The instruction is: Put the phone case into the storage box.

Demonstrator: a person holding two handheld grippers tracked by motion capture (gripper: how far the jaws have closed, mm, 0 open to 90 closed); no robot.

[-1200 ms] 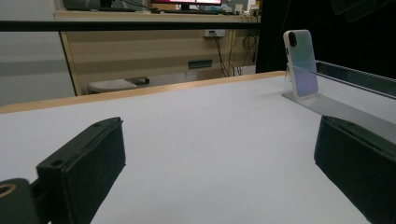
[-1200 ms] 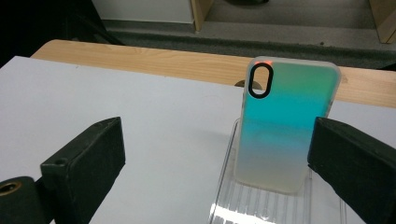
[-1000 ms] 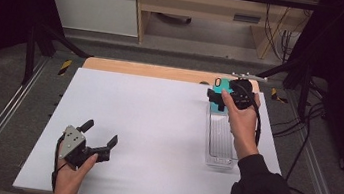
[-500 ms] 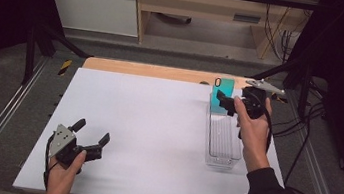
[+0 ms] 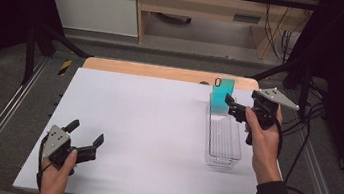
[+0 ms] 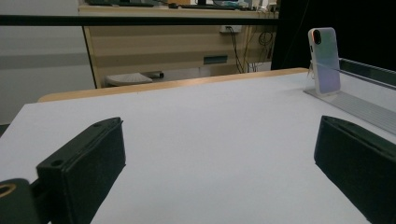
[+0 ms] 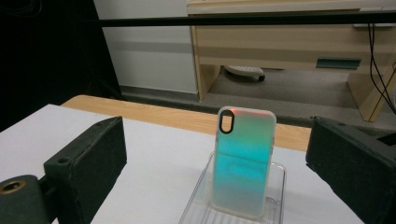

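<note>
Phone case stood upright in a clear rack, both grippers free of it.

The teal phone case (image 5: 221, 96) stood at the far end of the ribbed clear rack (image 5: 224, 139) on the table's (image 5: 146, 124) right. The right gripper (image 5: 230, 105) hung just right of it, jaws apart and lately reopening, nothing between them. The left gripper (image 5: 84, 140) sat near-left, well apart, jaws wide and empty.
</note>
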